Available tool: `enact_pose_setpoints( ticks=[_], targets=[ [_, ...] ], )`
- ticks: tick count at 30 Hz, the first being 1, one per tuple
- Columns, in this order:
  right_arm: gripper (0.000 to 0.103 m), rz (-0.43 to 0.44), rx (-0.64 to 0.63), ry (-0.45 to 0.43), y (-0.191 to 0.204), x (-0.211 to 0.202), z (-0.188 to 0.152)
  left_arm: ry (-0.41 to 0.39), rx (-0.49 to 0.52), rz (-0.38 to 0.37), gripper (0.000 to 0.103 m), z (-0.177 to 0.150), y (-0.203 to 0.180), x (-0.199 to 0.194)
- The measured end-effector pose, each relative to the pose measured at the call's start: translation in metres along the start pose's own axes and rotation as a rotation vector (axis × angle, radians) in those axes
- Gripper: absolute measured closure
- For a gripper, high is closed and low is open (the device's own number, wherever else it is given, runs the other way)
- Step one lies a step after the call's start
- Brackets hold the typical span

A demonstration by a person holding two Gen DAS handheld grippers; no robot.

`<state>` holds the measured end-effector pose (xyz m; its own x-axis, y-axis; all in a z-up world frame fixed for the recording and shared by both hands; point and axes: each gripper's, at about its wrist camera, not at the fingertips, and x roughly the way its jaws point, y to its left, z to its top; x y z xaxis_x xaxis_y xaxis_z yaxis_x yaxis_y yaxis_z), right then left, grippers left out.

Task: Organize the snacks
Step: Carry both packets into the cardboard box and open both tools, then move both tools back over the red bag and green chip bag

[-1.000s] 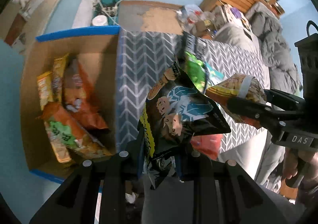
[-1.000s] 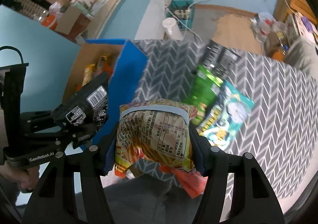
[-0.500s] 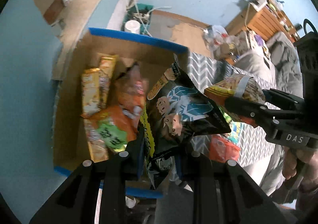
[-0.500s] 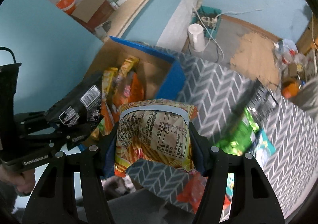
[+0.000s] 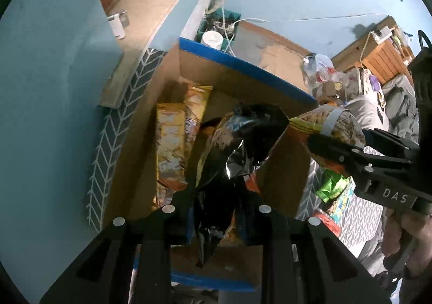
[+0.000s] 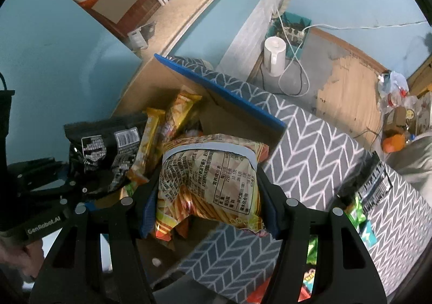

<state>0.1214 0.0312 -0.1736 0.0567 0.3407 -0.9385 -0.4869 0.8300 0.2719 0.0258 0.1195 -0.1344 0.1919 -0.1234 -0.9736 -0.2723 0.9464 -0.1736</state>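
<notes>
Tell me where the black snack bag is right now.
The black bag is pinched in the left gripper, hanging over the open cardboard box. In the right wrist view it sits left of the yellow bag.

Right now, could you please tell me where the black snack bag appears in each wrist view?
Left wrist view: black snack bag at centre, rising from the near jaws over the box.
Right wrist view: black snack bag at left, over the box's left side.
Shared landmark: the cardboard box with blue rim.
</notes>
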Motion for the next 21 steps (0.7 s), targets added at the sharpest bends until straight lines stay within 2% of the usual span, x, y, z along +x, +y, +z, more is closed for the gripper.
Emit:
enact_pose_setpoints(
  ticks=[7,8,9,11,14,21],
  targets=[
    [0.035,0.002,0.013,0.036,0.004,0.018,0.01,0.011,-0.03,0.012,0.076,0.006,0.011,0.009],
    [0.035,-0.003,0.013,0.032,0.003,0.017,0.01,0.007,-0.034,0.015,0.073,0.005,0.012,0.009],
    [0.033,-0.004,0.013,0.028,0.003,0.015,0.01,0.002,-0.037,0.017,0.064,0.005,0.012,0.007],
    [0.032,-0.005,0.014,0.017,0.003,0.01,0.009,-0.016,-0.034,0.022,0.053,0.004,0.013,0.004],
    [0.029,0.0,0.03,0.007,-0.001,0.003,0.009,-0.021,-0.021,0.023,0.052,0.004,0.011,0.001],
    [0.029,0.002,0.037,0.003,-0.005,-0.012,0.003,-0.017,-0.007,0.011,0.051,0.001,0.003,-0.003]
  ],
)
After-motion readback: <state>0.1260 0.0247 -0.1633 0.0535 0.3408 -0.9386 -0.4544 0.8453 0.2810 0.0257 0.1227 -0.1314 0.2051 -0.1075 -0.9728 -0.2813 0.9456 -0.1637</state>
